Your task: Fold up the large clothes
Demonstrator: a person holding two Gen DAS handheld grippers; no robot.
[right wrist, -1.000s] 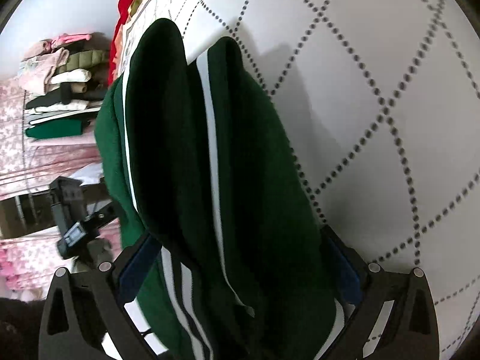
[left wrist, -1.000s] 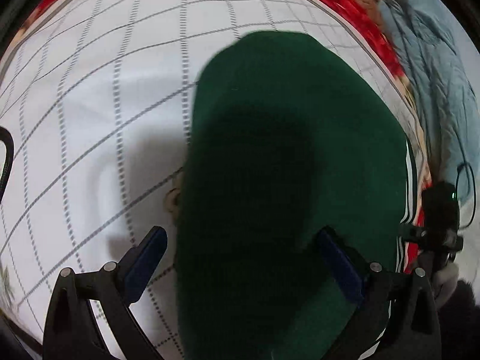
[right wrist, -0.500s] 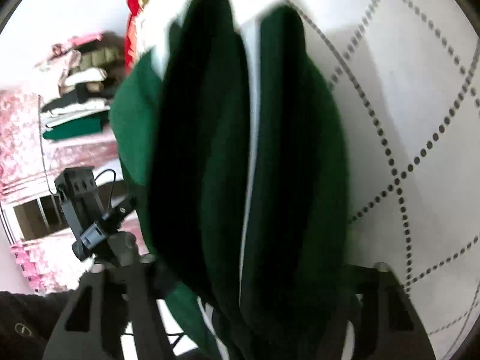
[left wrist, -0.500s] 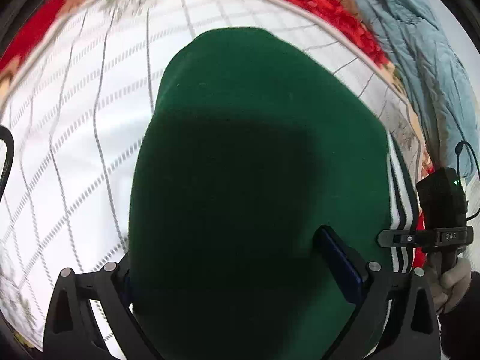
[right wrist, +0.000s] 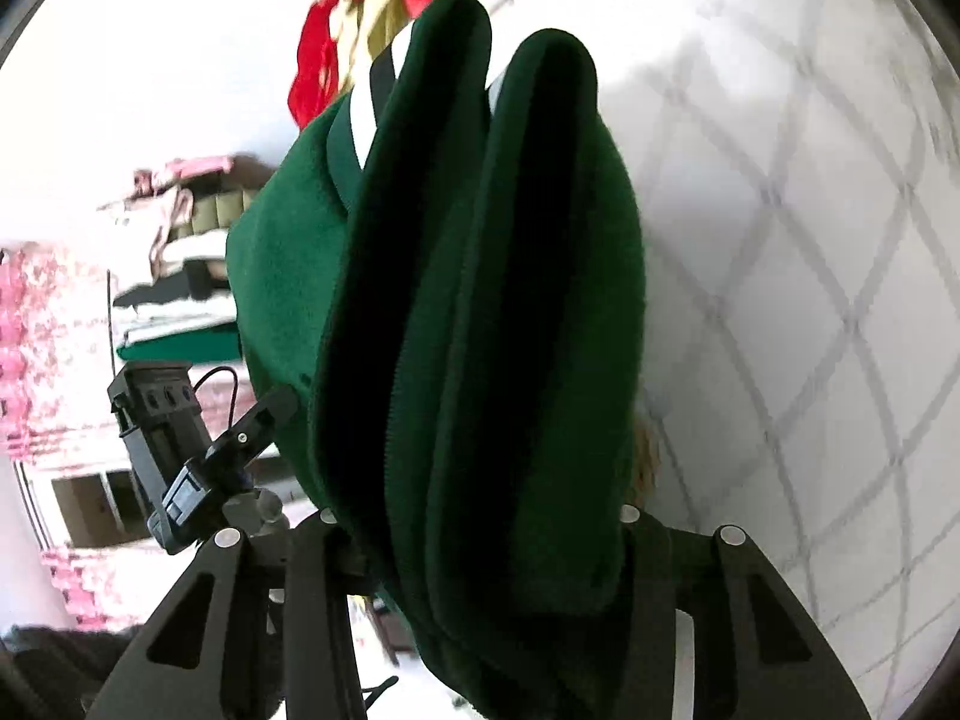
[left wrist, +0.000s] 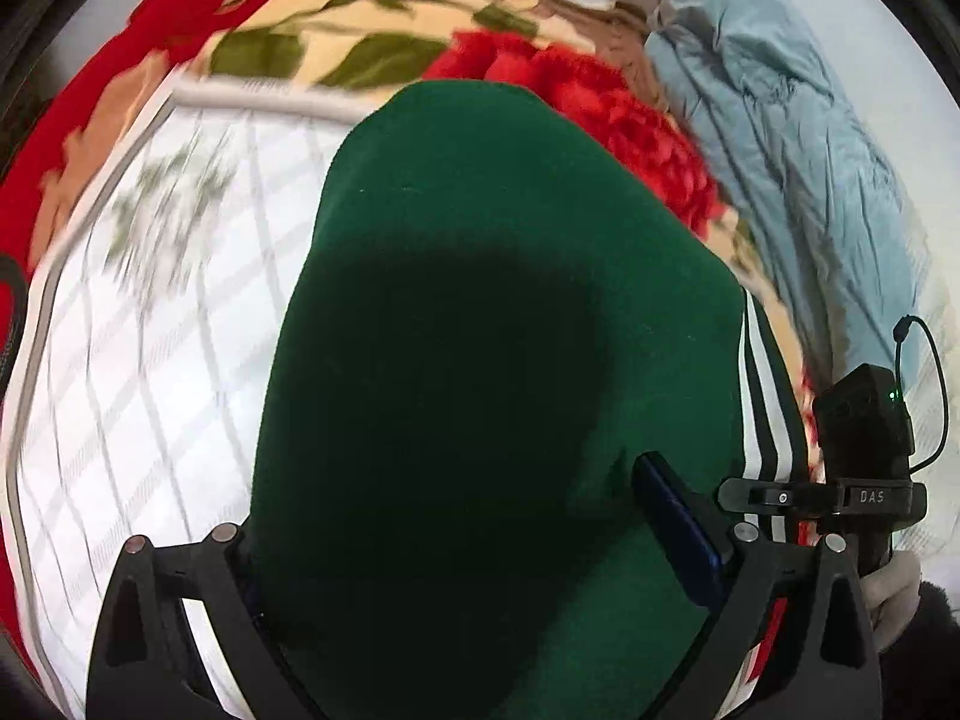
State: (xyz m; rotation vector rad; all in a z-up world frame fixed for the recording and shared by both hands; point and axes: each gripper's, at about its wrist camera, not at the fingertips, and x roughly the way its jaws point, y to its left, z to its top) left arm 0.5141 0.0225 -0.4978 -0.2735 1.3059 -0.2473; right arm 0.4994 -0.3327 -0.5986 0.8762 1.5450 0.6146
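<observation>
Above white quilt (left wrist: pixel 150 360), both tools (left wrist: pixel 480 540) (right wrist: pixel 474 546) grip thick, white-striped green garment (left wrist: pixel 480 330) folds.

Only one marking could I read: the letters "DAS", printed pale on the black clamp bar (left wrist: pixel 870 495) of the right gripper, seen at the far right of my left wrist view. A green light glowed on the black box (left wrist: pixel 864 420) above it, but that carried no lettering I could make out. In my right wrist view, the left gripper's black mount (right wrist: pixel 180 438) was too blurred to read anything.
</observation>
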